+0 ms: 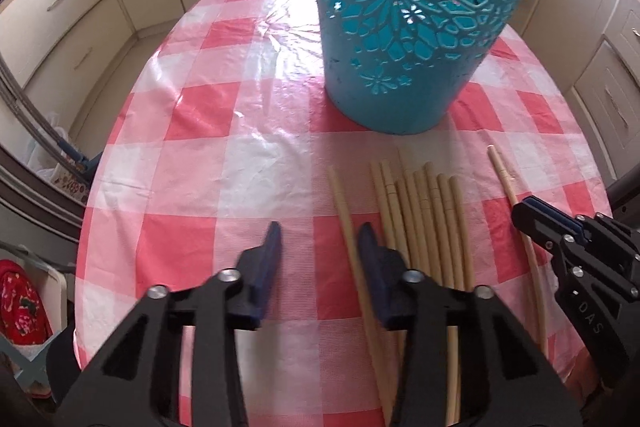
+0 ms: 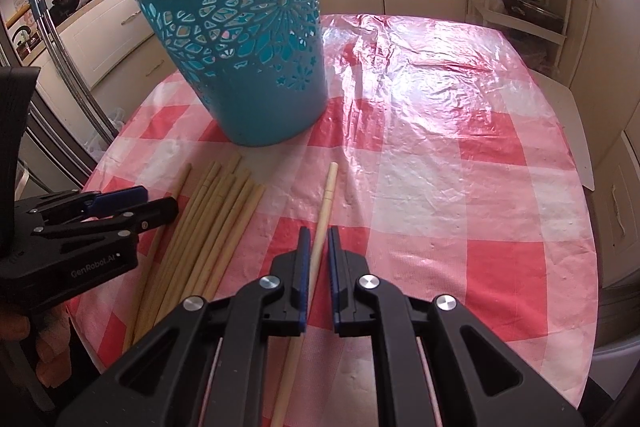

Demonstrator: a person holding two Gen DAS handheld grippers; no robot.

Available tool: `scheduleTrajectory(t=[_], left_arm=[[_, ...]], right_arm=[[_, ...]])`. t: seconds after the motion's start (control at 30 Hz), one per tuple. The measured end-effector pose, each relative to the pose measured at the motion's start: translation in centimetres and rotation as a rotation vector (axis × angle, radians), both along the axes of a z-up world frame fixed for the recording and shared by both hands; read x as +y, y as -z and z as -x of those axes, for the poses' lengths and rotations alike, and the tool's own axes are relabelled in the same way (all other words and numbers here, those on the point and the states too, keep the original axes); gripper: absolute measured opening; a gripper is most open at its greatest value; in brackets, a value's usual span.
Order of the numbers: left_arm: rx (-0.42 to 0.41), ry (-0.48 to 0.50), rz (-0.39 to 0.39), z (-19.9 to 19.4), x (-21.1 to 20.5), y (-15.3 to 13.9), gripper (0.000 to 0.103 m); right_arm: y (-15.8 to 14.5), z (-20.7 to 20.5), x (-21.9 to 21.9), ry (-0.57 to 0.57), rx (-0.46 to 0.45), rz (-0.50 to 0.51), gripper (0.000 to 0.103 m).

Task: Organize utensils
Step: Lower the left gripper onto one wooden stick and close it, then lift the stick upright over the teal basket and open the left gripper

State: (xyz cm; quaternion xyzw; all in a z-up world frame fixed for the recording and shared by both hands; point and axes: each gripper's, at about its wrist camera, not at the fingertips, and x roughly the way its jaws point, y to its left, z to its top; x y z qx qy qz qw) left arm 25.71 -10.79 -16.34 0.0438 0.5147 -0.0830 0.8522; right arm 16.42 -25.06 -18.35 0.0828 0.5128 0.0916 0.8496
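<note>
Lengthwise, the pale wooden chopstick (image 2: 320,243) runs from the frame's bottom toward the teal cut-out bin (image 2: 248,39) at upper left, clamped by the right gripper (image 2: 318,239); its lower end is cut off. The left gripper (image 1: 318,247) stands open beside the bundle of chopsticks (image 1: 424,223).

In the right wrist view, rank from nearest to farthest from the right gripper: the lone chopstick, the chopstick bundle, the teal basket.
1. Lone chopstick: between the fingers of the right gripper.
2. Chopstick bundle: on the cloth to the left, beside the left gripper.
3. Teal basket: upright, beyond the bundle, upper left.
</note>
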Motion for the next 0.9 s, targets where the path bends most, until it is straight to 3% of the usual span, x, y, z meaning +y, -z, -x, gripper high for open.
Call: scheduleTrajectory(t=[0.03, 0.13, 0.33, 0.47, 0.6, 0.77, 0.9], left_arm=[[0.003, 0.009, 0.009, 0.0, -0.1, 0.0, 0.015], [0.022, 0.049, 0.036, 0.2, -0.1, -0.1, 0.005], [0.015, 0.099, 0.04, 2.1, -0.1, -2.0, 0.005], [-0.018, 0.108, 0.136, 2.1, 1.7, -5.9, 0.005], [-0.137, 0.12, 0.256, 1.6, 3.7, -12.7, 0.005], [-0.34, 0.175, 0.372, 0.8, 3.4, -20.6, 0.005], [-0.448, 0.179, 0.417, -1.2, 1.3, -23.3, 0.005]], right_arm=[[0.0, 0.0, -0.1, 0.001, -0.001, -0.001, 0.009], [0.1, -0.1, 0.0, 0.001, -0.009, 0.005, 0.009], [0.1, 0.1, 0.4, -0.01, -0.028, 0.029, 0.011], [0.1, 0.1, 0.7, -0.019, -0.038, 0.031, 0.017], [0.1, 0.3, 1.6, -0.049, -0.049, 0.042, 0.034], [0.0, 0.5, 2.4, -0.069, -0.056, 0.071, 0.039], [0.1, 0.4, 2.1, -0.063, -0.054, 0.052, 0.039]])
